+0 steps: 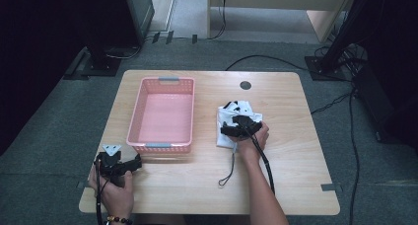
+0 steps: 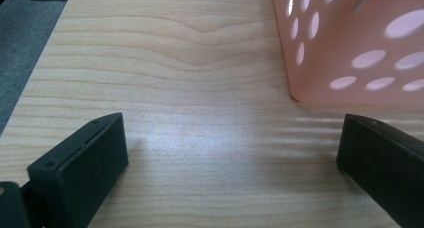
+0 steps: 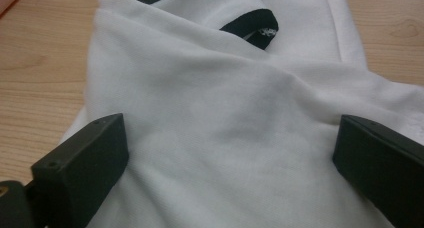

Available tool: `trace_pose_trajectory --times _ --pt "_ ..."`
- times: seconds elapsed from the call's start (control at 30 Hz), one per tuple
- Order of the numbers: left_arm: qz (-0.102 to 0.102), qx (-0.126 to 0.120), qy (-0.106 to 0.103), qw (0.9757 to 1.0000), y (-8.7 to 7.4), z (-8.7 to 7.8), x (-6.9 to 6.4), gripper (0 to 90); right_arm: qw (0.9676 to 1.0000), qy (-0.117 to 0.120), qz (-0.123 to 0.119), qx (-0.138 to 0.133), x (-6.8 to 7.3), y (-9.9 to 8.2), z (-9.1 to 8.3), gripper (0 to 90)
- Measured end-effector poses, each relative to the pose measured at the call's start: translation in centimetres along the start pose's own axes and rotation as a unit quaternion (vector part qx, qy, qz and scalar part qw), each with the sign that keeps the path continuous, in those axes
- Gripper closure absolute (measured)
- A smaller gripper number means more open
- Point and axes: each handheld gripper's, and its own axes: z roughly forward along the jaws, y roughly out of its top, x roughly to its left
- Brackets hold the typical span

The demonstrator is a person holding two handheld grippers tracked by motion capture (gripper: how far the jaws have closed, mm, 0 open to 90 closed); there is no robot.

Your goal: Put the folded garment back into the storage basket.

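Garment: folded white cloth garment with black trim [image 1: 231,124], lying on the right half of the light wooden table [image 1: 291,185], well apart from the pink perforated plastic basket [image 1: 185,94].
High view, right gripper: right gripper [image 1: 235,130] sits on top of the garment's near part, the hand behind it resting at the cloth's near edge; a thin black cord lies on the table just toward the person.
High view, left gripper: left gripper [image 1: 129,164] rests at the near left of the table, just beside the basket's near corner.
Left gripper view: jaws wide apart, bare wood between them; basket wall [image 2: 350,43] at upper right, not touched. Left gripper [image 2: 232,148] holds nothing.
Right gripper view: right gripper [image 3: 227,153] has its jaws spread wide with the white cloth [image 3: 225,113] bulging between them; pads flank the fold but I cannot see them pinching it. Black trim [image 3: 250,23] at the far end.
Step in hand: reaching onto the garment, grip not yet made, by my reading.
Next move: likely close the right jaws on a thick bunch of the fold, gathering enough layers that the cloth lifts whole rather than unfolding.
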Motion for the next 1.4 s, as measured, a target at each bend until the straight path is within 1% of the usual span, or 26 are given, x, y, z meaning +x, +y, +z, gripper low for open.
trace_pose_trajectory --times 0.1,0.27,0.3,0.37,0.4,0.5,0.53,0.63,0.7,0.87,0.97,1.2,1.4 --pt "0.000 0.000 0.000 1.0000 0.0 0.0 0.0 0.0 0.9998 0.006 -0.004 -0.018 0.0 -0.2 -0.3 23.0" --pt "-0.002 -0.001 0.001 1.0000 0.1 0.1 -0.1 0.0 0.9994 -0.009 0.007 -0.034 -0.1 -0.4 -0.7 55.6" --pt "-0.001 0.000 0.001 1.0000 0.1 0.1 -0.1 0.0 0.9993 -0.009 0.005 -0.037 -0.1 -0.4 -0.7 61.1" --pt "0.000 -0.001 0.000 1.0000 0.1 0.1 0.0 0.0 0.9992 -0.007 0.006 -0.038 0.0 -0.4 -0.8 66.7" --pt "0.000 -0.001 0.000 1.0000 0.1 0.1 0.0 0.0 0.9992 -0.005 0.009 -0.039 -0.1 -0.4 -0.8 68.0" --pt "0.001 0.000 -0.001 1.0000 0.2 0.2 0.0 0.0 0.9985 0.009 0.035 -0.041 -0.5 -0.3 -0.8 70.5" --pt "0.000 0.000 -0.001 1.0000 0.3 0.3 0.0 0.0 0.9984 0.011 0.037 -0.042 -0.6 -0.3 -0.9 70.7" --pt "-0.001 -0.001 0.000 1.0000 0.4 0.4 0.1 0.0 0.9982 0.006 0.041 -0.044 -0.6 -0.2 -1.0 71.2" --pt "-0.001 -0.001 0.000 1.0000 0.4 0.4 0.1 0.0 0.9982 0.001 0.041 -0.044 -0.4 0.1 -1.2 71.4" --pt "-0.001 -0.001 0.000 1.0000 0.4 0.4 0.1 0.0 0.9980 0.002 0.034 -0.052 0.0 1.2 -2.1 71.5" --pt "-0.001 -0.001 0.000 1.0000 0.4 0.4 0.1 0.0 0.9976 0.005 0.034 -0.061 0.2 1.8 -2.7 71.5" --pt "-0.001 -0.001 0.000 1.0000 0.4 0.4 0.1 0.0 0.9958 0.020 0.046 -0.077 0.7 3.6 -4.1 71.5" --pt "-0.001 -0.001 0.000 1.0000 0.4 0.4 0.1 0.0 0.9940 0.039 0.040 -0.094 1.7 5.3 -5.5 71.5"
